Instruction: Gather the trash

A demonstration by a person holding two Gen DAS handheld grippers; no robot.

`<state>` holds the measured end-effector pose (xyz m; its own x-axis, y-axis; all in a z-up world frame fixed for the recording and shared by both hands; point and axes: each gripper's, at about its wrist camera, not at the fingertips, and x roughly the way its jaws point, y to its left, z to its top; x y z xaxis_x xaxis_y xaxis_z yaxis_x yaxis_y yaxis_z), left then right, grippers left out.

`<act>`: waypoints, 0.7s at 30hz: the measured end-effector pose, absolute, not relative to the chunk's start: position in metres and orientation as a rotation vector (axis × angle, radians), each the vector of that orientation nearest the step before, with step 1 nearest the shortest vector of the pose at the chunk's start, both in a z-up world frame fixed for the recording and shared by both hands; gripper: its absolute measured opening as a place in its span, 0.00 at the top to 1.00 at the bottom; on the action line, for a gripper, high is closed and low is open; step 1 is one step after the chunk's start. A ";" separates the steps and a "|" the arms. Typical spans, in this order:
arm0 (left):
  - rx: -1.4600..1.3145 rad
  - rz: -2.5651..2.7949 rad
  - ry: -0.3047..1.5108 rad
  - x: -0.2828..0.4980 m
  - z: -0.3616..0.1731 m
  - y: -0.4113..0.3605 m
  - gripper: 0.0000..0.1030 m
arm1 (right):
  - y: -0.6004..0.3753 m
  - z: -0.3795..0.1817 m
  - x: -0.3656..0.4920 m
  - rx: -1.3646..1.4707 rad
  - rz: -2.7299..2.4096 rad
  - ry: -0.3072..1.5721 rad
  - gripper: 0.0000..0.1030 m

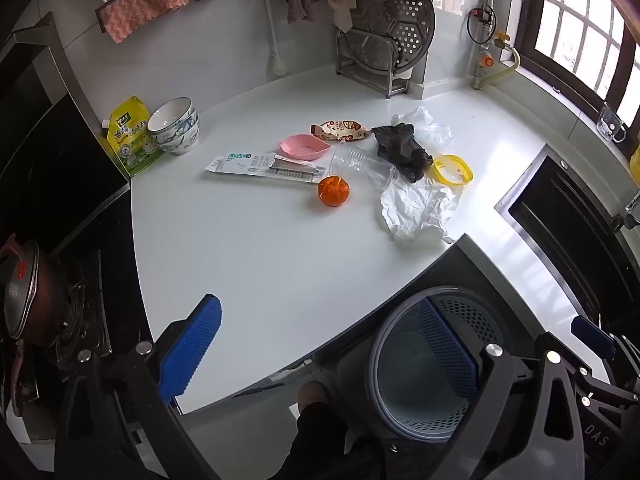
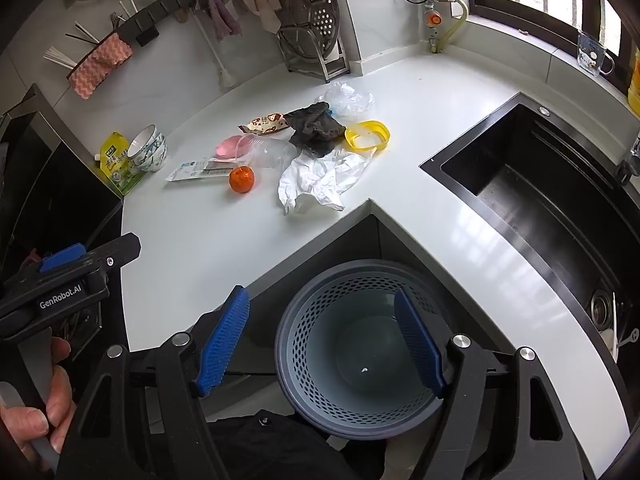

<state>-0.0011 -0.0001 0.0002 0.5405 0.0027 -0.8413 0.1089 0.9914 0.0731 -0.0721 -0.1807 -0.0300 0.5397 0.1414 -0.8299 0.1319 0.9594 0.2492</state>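
Observation:
Trash lies in a cluster at the back of the white counter [image 1: 248, 264]: crumpled white paper [image 1: 416, 208] [image 2: 320, 180], a black bag [image 1: 404, 148] [image 2: 316, 130], a clear plastic cup [image 1: 360, 164] [image 2: 264, 150] on its side, a snack wrapper [image 1: 340, 130] [image 2: 266, 123], a clear bag [image 1: 428, 126] [image 2: 348, 100], a flat white package [image 1: 264, 166] [image 2: 196, 170] and an orange fruit [image 1: 333, 191] [image 2: 241, 179]. A grey perforated bin [image 1: 376, 364] [image 2: 312, 320] stands on the floor at the counter's inner corner. My left gripper [image 1: 320, 344] [image 2: 72, 272] is open over the front edge. My right gripper [image 2: 322, 344] is open above the bin, holding nothing.
A pink dish [image 1: 304, 146] and a yellow lid ring [image 1: 452, 168] lie among the trash. Stacked bowls [image 1: 176, 126] and a yellow pouch [image 1: 130, 136] stand at the back left, next to the stove with a pot [image 1: 28, 292]. A black sink [image 2: 540, 200] is on the right, a dish rack [image 1: 380, 40] behind.

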 end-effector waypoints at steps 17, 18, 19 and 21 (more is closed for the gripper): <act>0.121 -0.059 0.992 0.001 0.002 -0.001 0.06 | -0.178 -0.022 -0.068 0.293 0.005 0.998 0.30; 0.122 -0.059 0.992 0.001 0.003 -0.001 0.06 | -0.178 -0.021 -0.066 0.294 0.004 0.998 0.30; 0.123 -0.059 0.991 0.002 0.003 -0.002 0.06 | -0.180 -0.021 -0.070 0.296 0.004 0.995 0.30; 0.121 -0.061 0.994 0.001 0.001 0.001 0.06 | -0.181 -0.021 -0.068 0.298 0.004 0.996 0.30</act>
<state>0.0012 0.0013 0.0015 0.5439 0.0039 -0.8391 0.1064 0.9916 0.0736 -0.0685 -0.1810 -0.0209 0.5469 0.1387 -0.8257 0.1325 0.9594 0.2490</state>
